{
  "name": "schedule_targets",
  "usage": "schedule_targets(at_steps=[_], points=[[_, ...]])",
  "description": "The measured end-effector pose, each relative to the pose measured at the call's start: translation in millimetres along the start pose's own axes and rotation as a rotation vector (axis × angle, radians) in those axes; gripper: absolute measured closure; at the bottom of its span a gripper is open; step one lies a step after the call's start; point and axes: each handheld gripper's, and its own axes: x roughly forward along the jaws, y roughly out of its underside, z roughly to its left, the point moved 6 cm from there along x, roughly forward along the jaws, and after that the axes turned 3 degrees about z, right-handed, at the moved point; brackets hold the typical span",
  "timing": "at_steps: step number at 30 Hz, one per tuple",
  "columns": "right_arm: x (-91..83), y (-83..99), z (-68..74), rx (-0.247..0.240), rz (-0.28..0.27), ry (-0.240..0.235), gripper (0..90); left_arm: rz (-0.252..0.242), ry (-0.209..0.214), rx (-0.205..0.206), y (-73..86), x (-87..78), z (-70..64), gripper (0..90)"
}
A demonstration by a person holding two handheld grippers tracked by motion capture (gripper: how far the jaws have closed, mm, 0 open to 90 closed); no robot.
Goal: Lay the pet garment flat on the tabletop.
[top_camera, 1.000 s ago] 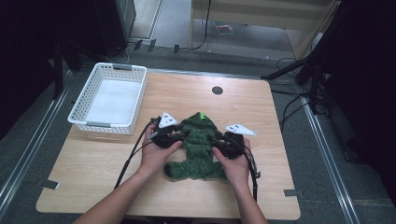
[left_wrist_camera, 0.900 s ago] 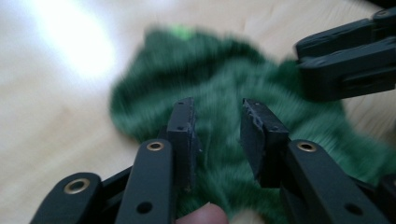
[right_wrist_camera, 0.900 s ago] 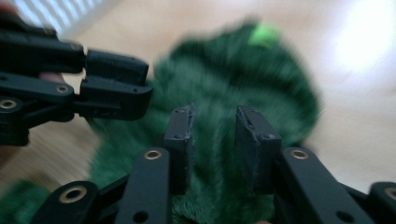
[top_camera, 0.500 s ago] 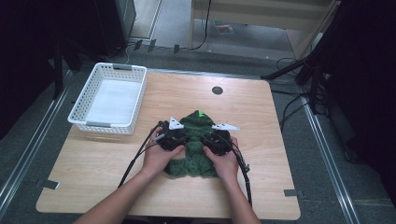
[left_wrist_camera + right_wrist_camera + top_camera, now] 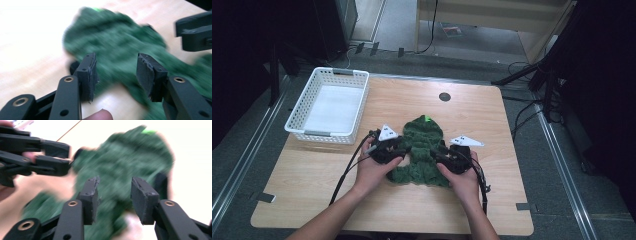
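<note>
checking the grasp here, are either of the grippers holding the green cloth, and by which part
Nothing is held. The left gripper and right gripper both stand open over the green cloth, with no fabric pinched between the jaws.

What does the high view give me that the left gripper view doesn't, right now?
High view alone: the white basket at the table's far left corner, the person's forearms, and the round hole. Left gripper view alone: the left gripper's jaws apart, nothing between them. Both: the green knitted garment and the right gripper at its other side.
</note>
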Motion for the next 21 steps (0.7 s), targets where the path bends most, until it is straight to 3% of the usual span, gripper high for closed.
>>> schedule_targets(at_steps=[2,5,7,8,10,13,14,18,21], points=[[-0.3,9.0,5.5,-0.001,0.035,-0.041,55.2,0.046,0.0,0.015,12.2,5.4,-13.0,48.0],[8.0,25.0,3.9,-0.027,0.092,0.026,57.9,0.072,-0.056,0.059,20.5,14.0,-24.9,48.1],[12.5,29.7,0.8,-0.004,0.1,0.052,61.4,0.087,-0.049,0.053,21.9,18.6,-31.0,48.2],[13.1,30.1,0.6,0.001,0.096,0.063,64.2,0.094,-0.077,0.059,22.2,21.0,-32.3,49.9],[12.6,29.0,-0.1,-0.01,0.079,0.088,73.2,0.107,-0.097,0.063,22.3,23.8,-31.5,57.7],[10.4,26.4,-0.5,0.0,0.05,0.094,82.6,0.133,-0.107,0.062,23.8,26.2,-27.6,80.1],[8.8,25.3,-0.5,-0.006,0.041,0.096,84.2,0.14,-0.119,0.073,23.6,24.4,-25.9,83.5],[0.6,24.4,-3.2,-0.041,0.041,0.131,88.0,0.142,-0.17,0.123,23.2,16.0,-18.7,86.3],[4.2,31.4,-8.5,-0.07,0.076,0.171,88.5,0.148,-0.159,0.136,28.0,19.3,-15.9,86.1]])
